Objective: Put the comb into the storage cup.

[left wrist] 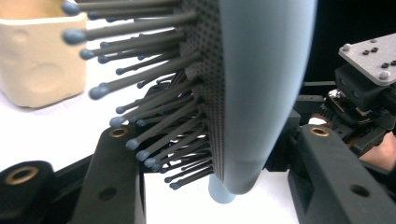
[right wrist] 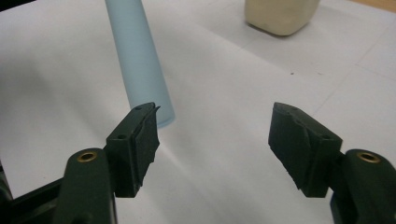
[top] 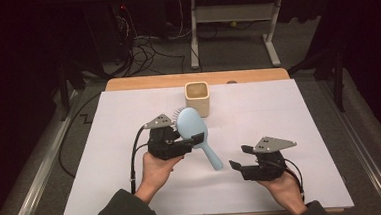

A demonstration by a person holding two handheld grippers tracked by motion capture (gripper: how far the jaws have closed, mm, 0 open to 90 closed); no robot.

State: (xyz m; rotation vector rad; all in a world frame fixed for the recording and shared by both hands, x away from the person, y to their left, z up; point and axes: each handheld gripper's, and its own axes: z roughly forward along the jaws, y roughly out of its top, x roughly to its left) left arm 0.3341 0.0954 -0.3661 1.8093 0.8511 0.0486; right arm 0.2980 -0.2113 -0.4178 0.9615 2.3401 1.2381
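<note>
A light blue hairbrush (top: 193,123) with dark bristles is held above the white table, and my left gripper (top: 192,136) is shut on its head. In the left gripper view the brush head (left wrist: 261,93) stands on edge between the jaws, with the bristles (left wrist: 154,102) pointing left. Its handle (top: 212,158) slants down toward the right. My right gripper (top: 239,157) stands open just right of the handle's end. In the right gripper view the handle (right wrist: 140,56) ends beside the left jaw and nothing lies between the pads; right gripper (right wrist: 215,135).
A cream square cup (top: 197,98) stands at the back middle of the white sheet (top: 108,192), just behind the brush head. The cup (left wrist: 37,60) is also in the left gripper view and the cup (right wrist: 280,14) in the right one. Cables and a desk frame lie on the floor beyond.
</note>
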